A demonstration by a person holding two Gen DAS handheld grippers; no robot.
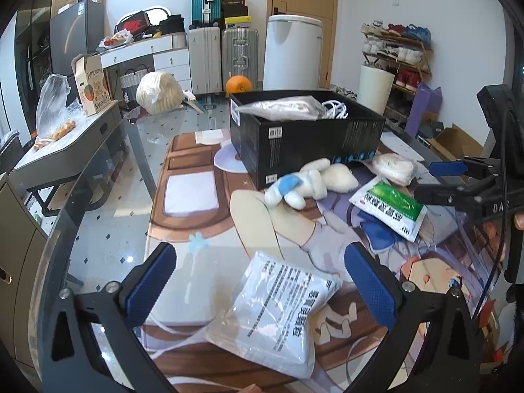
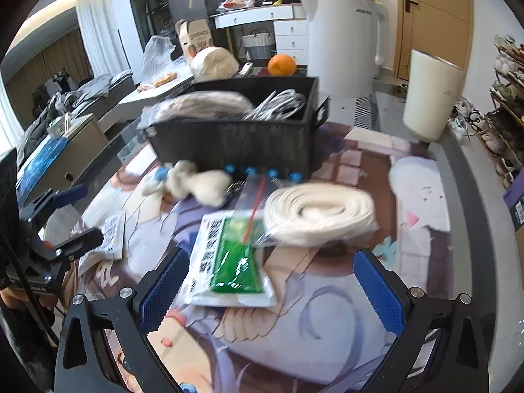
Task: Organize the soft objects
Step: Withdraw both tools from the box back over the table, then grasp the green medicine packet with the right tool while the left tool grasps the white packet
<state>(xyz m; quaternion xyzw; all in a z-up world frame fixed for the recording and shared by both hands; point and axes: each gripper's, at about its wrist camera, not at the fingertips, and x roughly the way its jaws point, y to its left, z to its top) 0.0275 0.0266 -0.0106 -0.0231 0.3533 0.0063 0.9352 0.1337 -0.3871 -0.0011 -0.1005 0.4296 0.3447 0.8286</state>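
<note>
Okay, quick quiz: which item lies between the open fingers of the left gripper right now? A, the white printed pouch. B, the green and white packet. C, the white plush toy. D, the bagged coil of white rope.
A: in the left wrist view the white printed pouch lies flat on the mat between the open left gripper.

The right claw (image 2: pixel 271 281) hangs wide open above a green-and-white flat plastic sachet (image 2: pixel 229 262) on the illustrated mat-covered surface (image 2: pixel 327 311). Just beside the sachet lies a bagged coil of white cord (image 2: pixel 319 214). Toward the far edge stands a black rectangular box (image 2: pixel 235 140), with a small white plush toy (image 2: pixel 193 181) in front of it.
</note>
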